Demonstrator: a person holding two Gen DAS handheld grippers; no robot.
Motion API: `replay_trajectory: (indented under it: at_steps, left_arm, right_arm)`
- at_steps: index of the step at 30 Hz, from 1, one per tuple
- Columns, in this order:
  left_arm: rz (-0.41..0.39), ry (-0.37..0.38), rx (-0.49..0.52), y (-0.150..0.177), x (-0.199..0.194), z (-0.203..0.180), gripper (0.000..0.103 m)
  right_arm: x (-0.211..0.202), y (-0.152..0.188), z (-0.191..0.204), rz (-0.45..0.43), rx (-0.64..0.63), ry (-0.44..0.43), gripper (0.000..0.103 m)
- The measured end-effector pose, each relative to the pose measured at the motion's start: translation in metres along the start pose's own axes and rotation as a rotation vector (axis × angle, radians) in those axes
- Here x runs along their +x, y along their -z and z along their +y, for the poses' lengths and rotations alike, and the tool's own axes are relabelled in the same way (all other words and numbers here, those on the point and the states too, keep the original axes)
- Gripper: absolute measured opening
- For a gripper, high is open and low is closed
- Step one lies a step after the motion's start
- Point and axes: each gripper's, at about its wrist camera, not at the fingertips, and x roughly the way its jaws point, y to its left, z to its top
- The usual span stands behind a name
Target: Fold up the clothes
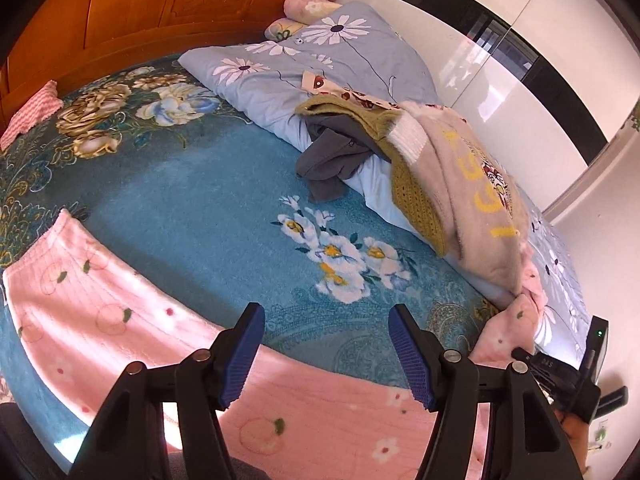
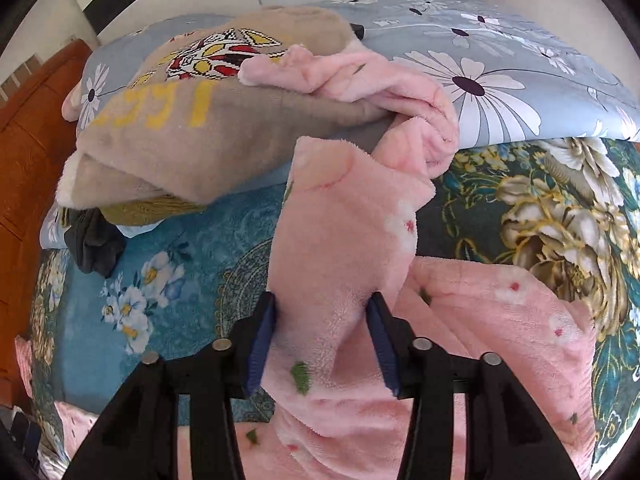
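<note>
A pink fleece garment (image 1: 120,320) with small flower prints lies spread along the near edge of the bed. My left gripper (image 1: 326,350) is open and empty just above it, its blue pads (image 1: 246,354) wide apart. In the right wrist view my right gripper (image 2: 324,340) has a thick fold of the same pink garment (image 2: 344,248) between its pads and the jaws stand fairly wide around it. The fold rises toward the clothes pile. The right gripper also shows at the right edge of the left wrist view (image 1: 560,376).
A pile of clothes sits on the folded grey-blue daisy quilt (image 1: 340,52): a beige fleece top with yellow letters (image 2: 192,120), an olive knit (image 1: 416,208) and a dark grey garment (image 1: 332,160). The bed has a blue floral blanket (image 1: 200,200). A wooden headboard (image 1: 160,0) stands behind.
</note>
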Motion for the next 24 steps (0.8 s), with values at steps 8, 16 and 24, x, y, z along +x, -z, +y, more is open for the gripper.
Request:
replay_trajectory:
  at_steps: [8, 16, 24]
  left_arm:
    - [0.019, 0.016, -0.035, -0.008, 0.028, -0.001, 0.068]
    - [0.065, 0.042, -0.082, -0.015, 0.056, 0.009, 0.068]
    - [0.091, 0.064, -0.150, -0.013, 0.059, 0.020, 0.069]
  right_arm:
    - [-0.076, 0.028, -0.042, -0.100, -0.085, -0.149, 0.008]
    - [-0.071, 0.085, -0.169, 0.009, 0.197, 0.014, 0.009]
    - [-0.062, 0.047, -0.125, -0.038, 0.104, 0.047, 0.043]
